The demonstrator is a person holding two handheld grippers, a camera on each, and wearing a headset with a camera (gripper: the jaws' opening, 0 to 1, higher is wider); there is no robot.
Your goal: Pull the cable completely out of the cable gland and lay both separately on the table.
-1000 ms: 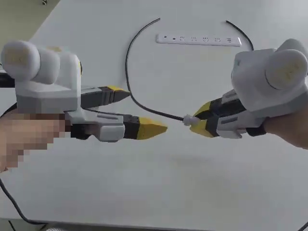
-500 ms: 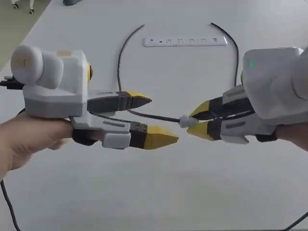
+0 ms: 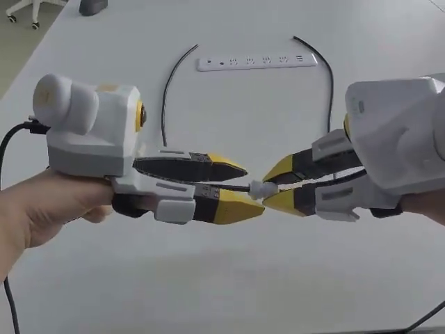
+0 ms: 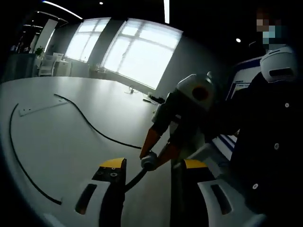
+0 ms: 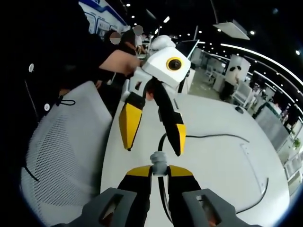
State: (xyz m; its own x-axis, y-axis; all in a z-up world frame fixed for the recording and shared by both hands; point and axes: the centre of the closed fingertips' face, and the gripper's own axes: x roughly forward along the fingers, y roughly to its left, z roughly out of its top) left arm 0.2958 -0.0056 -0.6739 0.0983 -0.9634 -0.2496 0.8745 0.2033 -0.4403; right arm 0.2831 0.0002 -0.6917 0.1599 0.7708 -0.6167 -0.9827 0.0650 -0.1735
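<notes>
While the right tongs (image 3: 277,186) pinch the white cable gland (image 3: 259,188) between their yellow tips, the left tongs (image 3: 247,189) face them from 9 o'clock, almost tip to tip, above the white tabletop (image 3: 243,278). The left jaws stand apart, and the black cable (image 3: 164,104) runs out of the gland and between them, with neither jaw closed on it. Past the left tongs the cable curves across the tabletop toward 11 o'clock. A white power strip (image 3: 257,61) lies at 12 o'clock, its dark cord (image 3: 328,83) bending down at 1 o'clock.
</notes>
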